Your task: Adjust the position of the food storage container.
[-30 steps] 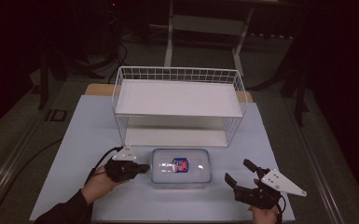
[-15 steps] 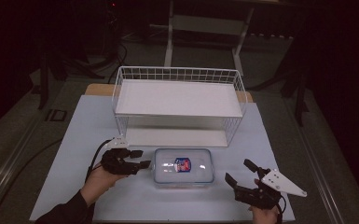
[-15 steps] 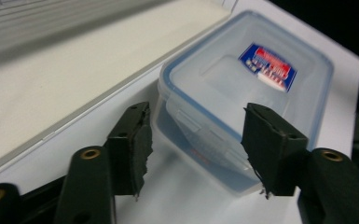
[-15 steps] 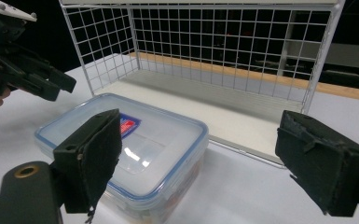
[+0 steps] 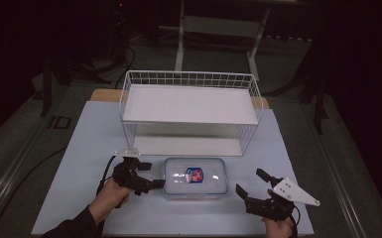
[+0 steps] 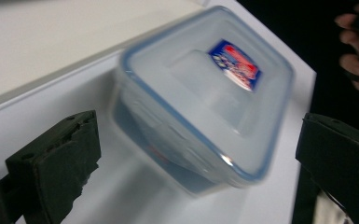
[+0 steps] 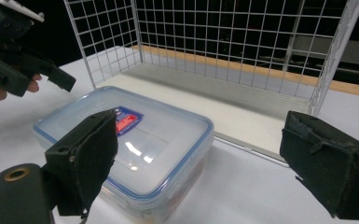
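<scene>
A clear plastic container (image 5: 194,177) with a blue-rimmed lid and a red and blue label lies on the table in front of the wire rack. My left gripper (image 5: 151,175) is at its left end, and its jaws have just been opening. In the left gripper view the left gripper (image 6: 200,123) stands open, with the container (image 6: 205,112) just ahead between the jaw lines and touching neither pad. My right gripper (image 5: 252,182) is open, off the container's right end. In the right gripper view the right gripper (image 7: 200,135) has wide jaws framing the container (image 7: 130,140).
A white wire rack (image 5: 191,106) with a flat upper shelf and an open lower bay stands behind the container. The pale table top (image 5: 89,148) has bare room on both sides. Dark floor, cables and stands surround the table.
The left gripper's jaws were shut at the container's left end and have opened wide. The container and the right gripper have not moved.
</scene>
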Demonstrator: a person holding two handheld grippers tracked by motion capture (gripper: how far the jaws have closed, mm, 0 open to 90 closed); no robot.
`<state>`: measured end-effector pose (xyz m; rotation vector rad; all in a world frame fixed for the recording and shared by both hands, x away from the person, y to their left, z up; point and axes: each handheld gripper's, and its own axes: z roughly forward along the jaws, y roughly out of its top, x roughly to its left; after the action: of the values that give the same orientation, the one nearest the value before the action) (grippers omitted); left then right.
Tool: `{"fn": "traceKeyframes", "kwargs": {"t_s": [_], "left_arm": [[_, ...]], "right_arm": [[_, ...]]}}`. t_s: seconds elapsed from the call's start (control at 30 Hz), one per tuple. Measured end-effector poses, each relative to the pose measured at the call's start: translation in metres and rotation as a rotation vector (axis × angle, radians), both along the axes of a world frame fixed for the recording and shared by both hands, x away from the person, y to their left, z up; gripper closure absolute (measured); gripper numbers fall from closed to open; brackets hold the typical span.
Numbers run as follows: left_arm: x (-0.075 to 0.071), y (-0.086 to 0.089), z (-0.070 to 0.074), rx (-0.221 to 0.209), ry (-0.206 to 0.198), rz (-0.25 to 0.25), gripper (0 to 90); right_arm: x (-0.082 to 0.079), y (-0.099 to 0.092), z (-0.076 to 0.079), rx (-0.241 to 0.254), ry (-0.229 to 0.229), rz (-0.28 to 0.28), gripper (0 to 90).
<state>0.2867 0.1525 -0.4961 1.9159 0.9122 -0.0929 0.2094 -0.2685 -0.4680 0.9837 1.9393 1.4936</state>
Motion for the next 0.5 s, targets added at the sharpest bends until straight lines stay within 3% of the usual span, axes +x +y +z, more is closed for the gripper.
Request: {"fn": "traceKeyframes", "kwargs": {"t_s": [0.2,0.33,0.37,0.5], "left_arm": [[0.009,-0.001,-0.005,-0.016,0.053,0.071,0.2],[0.011,-0.001,-0.009,-0.028,0.084,0.090,0.2],[0.013,-0.002,-0.011,-0.031,0.109,0.099,0.2],[0.015,0.002,-0.014,-0.049,0.141,0.133,0.3]], "right_arm": [[0.002,0.006,-0.002,-0.023,0.002,-0.001,11.1],[0.001,0.008,-0.002,-0.033,-0.006,-0.001,11.1],[0.001,0.008,-0.002,-0.034,-0.011,-0.004,11.1],[-0.001,0.009,0.000,-0.028,-0.038,-0.019,11.1]]}}
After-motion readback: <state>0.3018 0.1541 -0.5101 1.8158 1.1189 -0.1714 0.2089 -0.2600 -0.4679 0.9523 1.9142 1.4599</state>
